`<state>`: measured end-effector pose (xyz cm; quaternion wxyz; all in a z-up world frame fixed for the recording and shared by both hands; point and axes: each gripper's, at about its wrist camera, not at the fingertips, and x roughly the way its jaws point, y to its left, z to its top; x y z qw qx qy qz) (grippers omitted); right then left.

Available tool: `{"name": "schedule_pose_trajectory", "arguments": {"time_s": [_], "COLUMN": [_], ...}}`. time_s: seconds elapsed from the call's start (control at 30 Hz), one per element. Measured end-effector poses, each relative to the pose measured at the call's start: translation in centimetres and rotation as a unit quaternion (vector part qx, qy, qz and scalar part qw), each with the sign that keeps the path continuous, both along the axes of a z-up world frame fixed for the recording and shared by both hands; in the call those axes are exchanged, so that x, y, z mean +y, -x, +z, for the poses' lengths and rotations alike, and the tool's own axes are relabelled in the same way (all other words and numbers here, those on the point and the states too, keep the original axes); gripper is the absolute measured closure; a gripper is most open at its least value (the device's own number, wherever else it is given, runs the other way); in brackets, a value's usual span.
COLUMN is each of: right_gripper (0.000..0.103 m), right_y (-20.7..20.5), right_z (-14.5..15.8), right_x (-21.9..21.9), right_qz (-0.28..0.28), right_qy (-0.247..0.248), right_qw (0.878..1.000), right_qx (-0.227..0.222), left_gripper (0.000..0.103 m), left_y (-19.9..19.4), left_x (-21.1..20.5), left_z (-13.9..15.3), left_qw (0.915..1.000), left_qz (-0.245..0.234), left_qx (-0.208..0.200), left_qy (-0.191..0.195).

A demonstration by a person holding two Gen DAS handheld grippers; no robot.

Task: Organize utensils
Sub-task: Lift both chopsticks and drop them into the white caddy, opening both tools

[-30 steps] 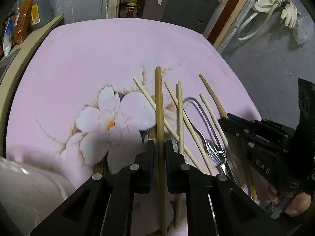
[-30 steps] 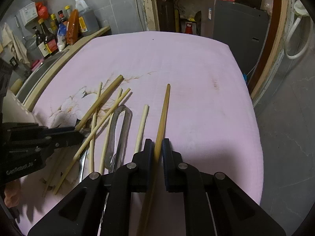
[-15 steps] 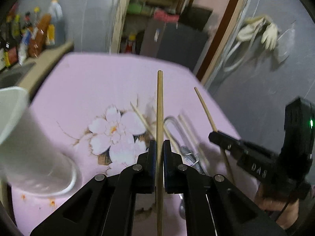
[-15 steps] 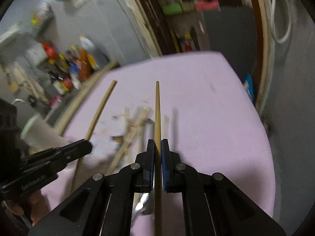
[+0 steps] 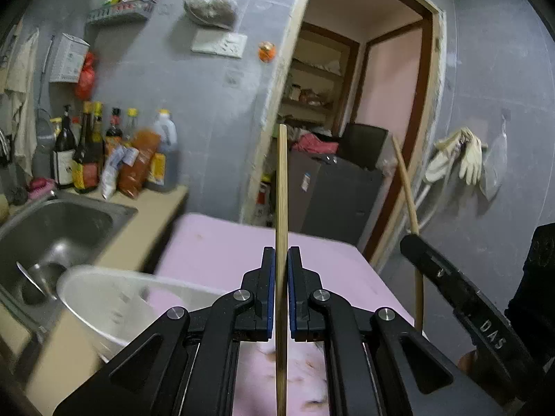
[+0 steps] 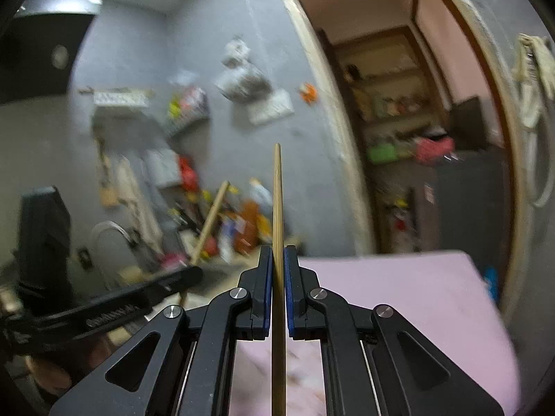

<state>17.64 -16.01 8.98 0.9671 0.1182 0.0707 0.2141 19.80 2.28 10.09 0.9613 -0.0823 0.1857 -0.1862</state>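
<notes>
We've got one long tan wooden chopstick (image 5: 281,208) clamped upright in the black left gripper (image 5: 281,291) and another (image 6: 278,215) in the black right gripper (image 6: 276,291), centre frame, so nothing's dropped into the white plastic cup (image 5: 114,298) lower left yet.

The raised letters "DAS" are read on the black arm of the right gripper (image 5: 410,242), seen in the left wrist view. Embossed lettering on the left gripper (image 6: 194,274), labels on the bottles (image 5: 86,159) and stickers are too blurred to be read.
</notes>
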Motion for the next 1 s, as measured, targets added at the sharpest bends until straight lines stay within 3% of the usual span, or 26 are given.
{"name": "schedule_pose_trajectory", "arguments": {"time_s": [0.17, 0.33, 0.5, 0.73, 1.0], "right_gripper": [0.099, 0.099, 0.099, 0.099, 0.099], "right_y": [-3.0, -5.2, -6.7, -6.8, -6.3], "right_z": [2.7, 3.9, 2.5, -0.3, -2.3], "right_x": [4.4, 7.6, 8.9, 9.8, 10.8], "right_qz": [0.043, 0.054, 0.022, -0.011, -0.028], "right_qy": [-0.048, -0.073, -0.077, -0.037, -0.002], "right_qw": [0.997, 0.992, 0.992, 0.992, 0.993], "right_qx": [-0.049, -0.09, -0.102, -0.118, -0.115], "left_gripper": [0.099, 0.099, 0.099, 0.099, 0.099], "left_y": [-1.2, -3.6, -5.5, -5.1, -4.7], "left_x": [5.6, 11.2, 15.2, 14.9, 12.8], "left_z": [2.4, 1.7, 0.0, -2.5, -4.4], "left_qw": [0.9978, 0.9901, 0.9768, 0.9667, 0.9776], "left_qz": [0.052, 0.112, 0.182, 0.224, 0.181], "left_qx": [-0.041, -0.053, -0.06, -0.086, -0.095], "left_qy": [0.011, 0.066, 0.097, 0.089, 0.051]}}
